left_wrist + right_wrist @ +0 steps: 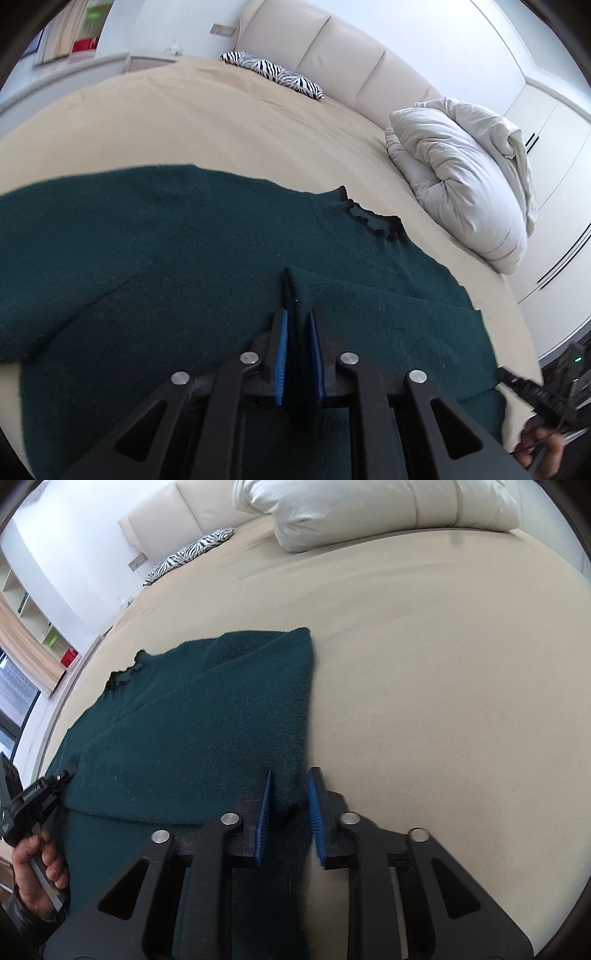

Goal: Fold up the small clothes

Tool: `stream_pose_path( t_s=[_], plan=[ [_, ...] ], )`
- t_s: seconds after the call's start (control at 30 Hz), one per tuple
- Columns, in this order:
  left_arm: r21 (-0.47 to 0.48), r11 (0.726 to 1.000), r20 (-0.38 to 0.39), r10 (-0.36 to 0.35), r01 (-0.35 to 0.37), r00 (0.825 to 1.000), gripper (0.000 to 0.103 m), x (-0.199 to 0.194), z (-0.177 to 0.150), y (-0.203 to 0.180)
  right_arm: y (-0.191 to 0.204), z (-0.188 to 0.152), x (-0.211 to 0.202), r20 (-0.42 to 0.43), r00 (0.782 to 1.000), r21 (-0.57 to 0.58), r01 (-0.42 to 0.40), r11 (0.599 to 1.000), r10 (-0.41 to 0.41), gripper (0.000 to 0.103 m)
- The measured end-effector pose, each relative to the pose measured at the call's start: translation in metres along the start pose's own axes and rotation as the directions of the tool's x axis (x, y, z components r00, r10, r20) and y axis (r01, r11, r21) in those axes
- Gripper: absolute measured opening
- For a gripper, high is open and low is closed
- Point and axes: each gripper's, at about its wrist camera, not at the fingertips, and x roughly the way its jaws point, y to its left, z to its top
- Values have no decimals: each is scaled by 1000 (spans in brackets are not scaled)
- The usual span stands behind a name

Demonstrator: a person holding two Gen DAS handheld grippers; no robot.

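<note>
A dark green knitted sweater (177, 258) lay spread flat on the beige bed (207, 125), near its front edge, its small neckline trimmed with a darker scalloped band. Its fuzzy knit was folded over along one side into a straight edge. The left gripper (297, 332) pinched a raised fold of the knit between its blue pads. The right gripper (290, 797) stood narrowly parted at the folded side's lower corner, fabric between its pads; whether they pressed on it could not be told.
</note>
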Motion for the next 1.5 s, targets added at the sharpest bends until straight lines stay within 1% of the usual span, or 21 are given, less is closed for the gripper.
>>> stream_pose_path(
  t_s=[0.1,0.2,0.27,0.33,0.4,0.47,0.6,0.63,0.67,0.73,0.77,0.87,0.93,1.07,1.13,1.2,1.3,1.37,1.43,1.47,1.5],
  plan=[
    [16,999,19,35,-35,999,23,-7,-4,-1,9,2,-24,84,994,-34,67,997,-64,27],
    [20,998,12,62,-62,998,24,-6,-7,0,31,-1,-37,135,990,-113,63,992,-48,27],
    [21,997,8,74,-75,997,26,-6,-6,0,42,-6,-21,89,994,-180,84,980,-69,27],
    [18,997,5,78,-78,997,26,-9,-5,1,39,-12,12,-39,995,-211,85,974,-95,30],
    [2,997,18,82,-82,996,28,-23,-5,6,41,-10,6,10,995,-234,101,967,-102,30],
    [-29,996,50,83,-81,995,32,-48,-7,17,42,-7,-13,28,996,-181,92,979,-89,30],
    [-122,992,120,54,-40,991,42,-119,-21,56,52,-12,-58,147,988,-161,78,984,-54,33],
    [-155,987,146,61,-38,987,47,-140,-26,71,57,-16,-69,171,985,-161,60,985,-32,35],
    [-193,981,169,66,-32,983,49,-160,-32,88,62,-23,-79,192,981,-162,48,986,-16,45],
    [-276,961,201,81,-23,976,53,-190,-42,121,78,-38,-95,226,974,-171,21,985,18,55],
    [-353,935,211,99,-19,972,53,-209,-50,148,87,-45,-99,229,973,-181,3,984,39,61],
    [-524,851,251,110,40,962,54,-247,-68,213,109,-68,-109,213,972,-206,-50,977,94,64],
    [-586,808,273,118,68,955,61,-262,-76,242,124,-83,-111,177,975,-203,-97,974,134,64],
    [-715,659,360,60,234,931,70,-275,-95,292,155,-111,-110,124,976,-200,-151,968,177,64],
    [-738,619,379,50,269,924,72,-273,-99,304,166,-119,-110,109,975,-198,-172,965,196,64],
    [-764,566,397,32,311,917,72,-262,-98,313,177,-131,-115,97,974,-203,-182,962,205,64],
    [-784,515,424,35,347,905,69,-254,-95,332,191,-141,-120,102,975,-233,-170,958,197,64],
    [-805,460,442,44,375,896,67,-248,-93,346,196,-150,-130,107,975,-242,-163,956,193,64],
    [-824,413,450,61,388,891,60,-246,-95,357,196,-153,-134,111,975,-234,-162,959,192,64],
    [-838,372,454,72,398,888,59,-244,-97,363,194,-156,-139,110,975,-230,-162,960,191,64],
    [-840,355,465,79,411,882,59,-244,-99,367,192,-157,-142,109,976,-224,-162,961,190,64]
  ],
)
